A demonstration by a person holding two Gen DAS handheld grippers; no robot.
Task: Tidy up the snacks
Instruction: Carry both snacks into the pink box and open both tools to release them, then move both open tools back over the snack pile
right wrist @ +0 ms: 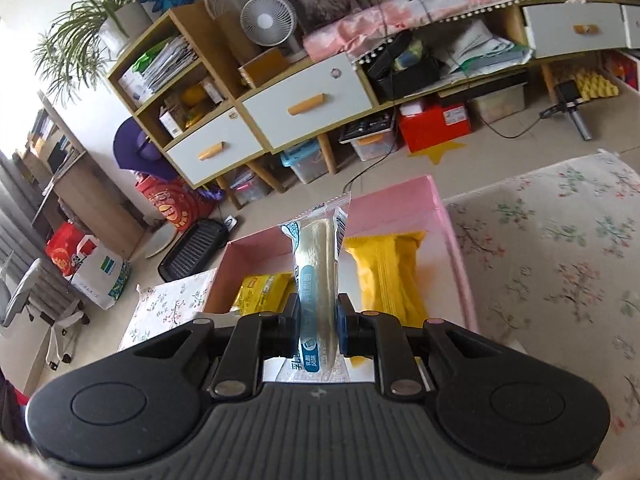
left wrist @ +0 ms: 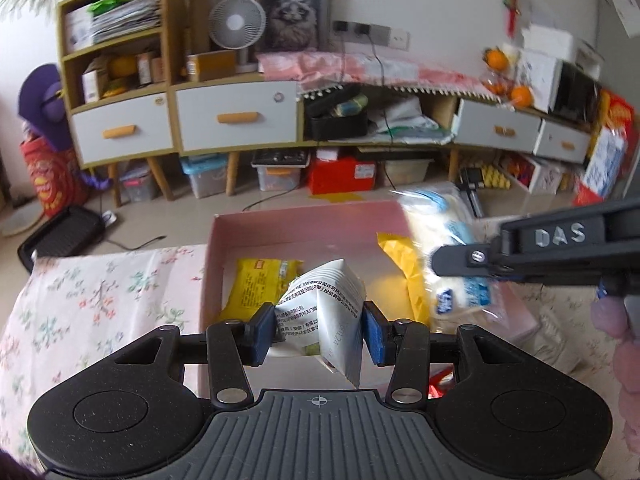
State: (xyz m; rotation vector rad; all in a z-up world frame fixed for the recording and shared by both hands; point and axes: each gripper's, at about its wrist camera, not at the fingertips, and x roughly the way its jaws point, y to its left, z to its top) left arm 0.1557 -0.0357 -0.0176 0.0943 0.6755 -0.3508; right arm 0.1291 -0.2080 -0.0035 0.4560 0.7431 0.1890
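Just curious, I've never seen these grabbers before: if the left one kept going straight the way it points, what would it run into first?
Probably the pink box: the left gripper, shut on a white packet, points down into it, near the yellow packet. Depth is unclear.

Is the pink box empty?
No. The pink box already holds two yellow snack packets lying on its floor.
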